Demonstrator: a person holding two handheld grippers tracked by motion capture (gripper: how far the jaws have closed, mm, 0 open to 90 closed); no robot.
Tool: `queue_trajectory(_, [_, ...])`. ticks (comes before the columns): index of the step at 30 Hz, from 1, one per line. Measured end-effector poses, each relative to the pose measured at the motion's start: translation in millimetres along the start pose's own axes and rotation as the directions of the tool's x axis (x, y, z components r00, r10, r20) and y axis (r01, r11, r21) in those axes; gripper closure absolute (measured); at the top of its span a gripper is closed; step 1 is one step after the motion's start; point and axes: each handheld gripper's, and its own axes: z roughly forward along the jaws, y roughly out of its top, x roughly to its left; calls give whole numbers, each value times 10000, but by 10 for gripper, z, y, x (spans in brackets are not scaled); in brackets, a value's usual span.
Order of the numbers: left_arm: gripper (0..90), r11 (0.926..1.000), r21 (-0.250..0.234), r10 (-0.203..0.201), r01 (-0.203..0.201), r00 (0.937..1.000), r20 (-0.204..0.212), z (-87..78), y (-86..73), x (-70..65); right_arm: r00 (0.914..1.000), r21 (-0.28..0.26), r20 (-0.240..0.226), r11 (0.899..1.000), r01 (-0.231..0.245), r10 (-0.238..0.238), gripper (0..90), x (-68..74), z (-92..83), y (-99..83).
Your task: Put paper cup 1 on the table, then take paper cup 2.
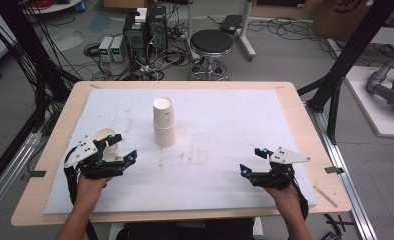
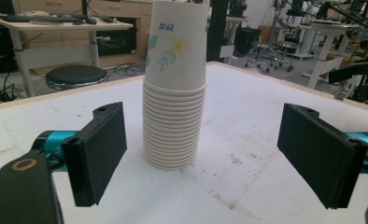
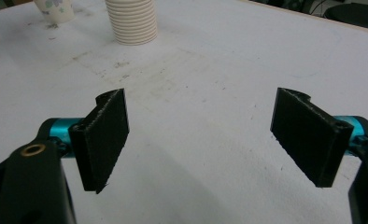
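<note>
A tall stack of upside-down paper cups stands on the white mat, a little left of centre. In the left gripper view the stack rises straight ahead, its top cup printed with flowers. My left gripper rests at the mat's left side, open, with the stack beyond its jaws and nothing between them. A single paper cup stands just behind the left gripper, partly hidden by it. My right gripper sits at the front right, open over bare mat. Far ahead of it are the stack and the single cup.
The mat covers most of a wooden table. Faint dirty marks spot the mat in front of the stack. A black stool and computer boxes with cables stand on the floor beyond the far edge. A black frame post rises at the right.
</note>
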Motion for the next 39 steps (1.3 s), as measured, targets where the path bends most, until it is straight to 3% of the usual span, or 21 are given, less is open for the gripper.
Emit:
queue_trajectory(12, [165,9999,53,-162,162,9998,66,32,-23,-4,9998,-7,42,9998,-187,187,198,-32,-29,-21])
queue_trajectory(28, [165,9999,90,-64,63,9999,112,51,23,-55,9989,-59,15,9989,-466,466,198,-59,-58,-32])
queue_trajectory(32, [165,10000,72,34,-34,10000,78,50,71,-77,9997,-146,-53,9997,-220,220,197,-50,-70,-18])
queue_trajectory(39, [166,9999,115,14,-14,10000,63,47,127,-97,9996,-141,-157,9996,-238,236,198,-54,-66,-24])
